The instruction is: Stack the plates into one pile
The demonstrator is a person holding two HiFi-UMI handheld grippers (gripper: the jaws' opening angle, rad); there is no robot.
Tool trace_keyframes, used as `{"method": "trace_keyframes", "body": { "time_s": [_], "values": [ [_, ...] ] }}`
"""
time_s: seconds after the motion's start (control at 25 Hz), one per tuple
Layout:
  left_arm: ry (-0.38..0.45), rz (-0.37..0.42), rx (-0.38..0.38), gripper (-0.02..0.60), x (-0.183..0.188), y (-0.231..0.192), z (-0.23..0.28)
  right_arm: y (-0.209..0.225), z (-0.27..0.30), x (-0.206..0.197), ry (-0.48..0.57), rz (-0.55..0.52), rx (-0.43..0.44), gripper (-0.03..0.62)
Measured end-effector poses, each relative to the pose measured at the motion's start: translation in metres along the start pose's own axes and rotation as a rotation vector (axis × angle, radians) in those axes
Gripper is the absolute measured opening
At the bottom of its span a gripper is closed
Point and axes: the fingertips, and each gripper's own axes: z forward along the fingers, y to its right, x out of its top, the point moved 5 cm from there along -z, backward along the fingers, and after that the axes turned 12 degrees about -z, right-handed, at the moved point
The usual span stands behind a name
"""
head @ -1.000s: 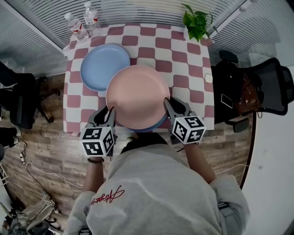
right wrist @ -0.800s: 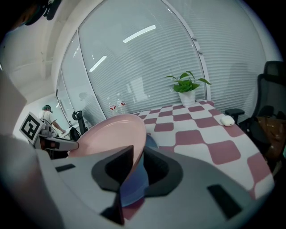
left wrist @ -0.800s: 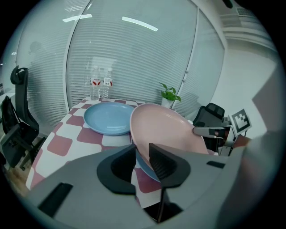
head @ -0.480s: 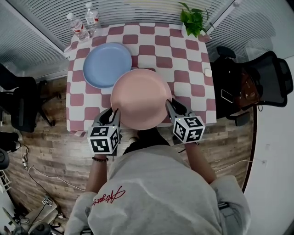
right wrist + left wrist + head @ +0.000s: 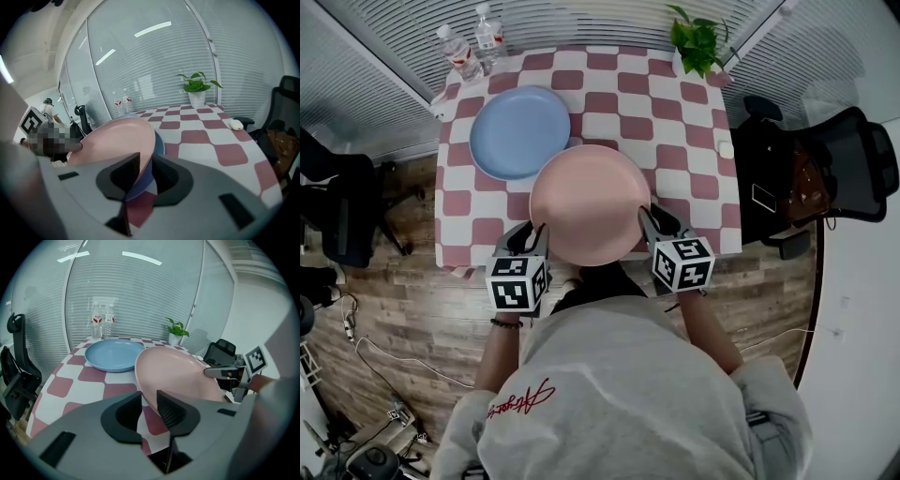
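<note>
A pink plate (image 5: 591, 204) hangs over the near half of the checkered table (image 5: 684, 103), gripped at both sides. My left gripper (image 5: 532, 242) is shut on its left rim. Its jaws have just been opening slightly, and the rim (image 5: 183, 376) still sits between them at my left gripper (image 5: 149, 406). Opposite it, my right gripper (image 5: 649, 225) is shut on the right rim (image 5: 117, 138). Just under the pink plate lies a blue plate (image 5: 159, 143), hidden in the head view. A second blue plate (image 5: 520, 131) lies at the table's far left.
Two water bottles (image 5: 469, 42) stand at the far left corner and a potted plant (image 5: 698, 42) at the far right corner. A small white object (image 5: 725, 148) lies by the right edge. Office chairs stand to the right (image 5: 853, 178) and left (image 5: 342, 206) of the table.
The pink plate and both grippers have sunk a little toward the table. The blue rim that showed under the pink plate's near edge is now covered in the head view.
</note>
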Motion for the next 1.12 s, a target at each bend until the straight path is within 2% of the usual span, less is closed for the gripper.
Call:
{"method": "trace_keyframes", "body": {
  "time_s": [0.32, 0.44, 0.88, 1.12],
  "values": [
    [-0.012, 0.025, -0.004, 0.117, -0.001, 0.006, 0.007, 0.006, 0.005, -0.001, -0.065, -0.126, -0.015, 0.086],
    [-0.018, 0.037, 0.005, 0.120, -0.003, 0.006, 0.010, 0.008, 0.007, -0.002, -0.076, -0.139, -0.021, 0.086],
    [-0.047, 0.047, 0.024, 0.120, -0.007, 0.006, 0.019, 0.007, 0.013, -0.005, -0.114, -0.298, -0.066, 0.095],
    [-0.044, 0.040, 0.033, 0.120, -0.007, 0.005, 0.022, 0.007, 0.017, -0.005, -0.112, -0.316, -0.078, 0.094]
  ]
}}
